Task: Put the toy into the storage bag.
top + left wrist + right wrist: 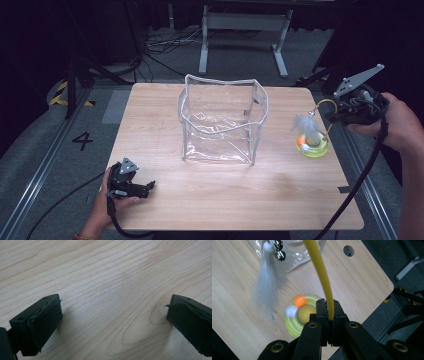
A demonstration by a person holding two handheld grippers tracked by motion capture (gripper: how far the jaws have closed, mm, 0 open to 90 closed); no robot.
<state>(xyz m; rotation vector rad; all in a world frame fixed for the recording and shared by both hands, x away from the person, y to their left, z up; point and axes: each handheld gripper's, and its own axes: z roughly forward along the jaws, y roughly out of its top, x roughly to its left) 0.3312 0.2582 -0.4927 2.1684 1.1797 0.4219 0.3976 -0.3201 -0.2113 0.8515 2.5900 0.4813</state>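
Right gripper view shows my right claw (328,315) squeezed tight on one thin yellow wand (320,270). The wand rises from the jaws and bends over toward one clear bag (220,120). One white feather (268,287) with little silver bells (277,250) hangs from its far end, pointing down. Under the feather I see one round yellow-green toy dish (313,146) on the wooden table (240,200), just right of the bag. It has one orange ball (300,300) and one white ball (290,311) in it. My left claw (148,187) is wide apart near the table's front left corner, well away from the bag, holding nothing.
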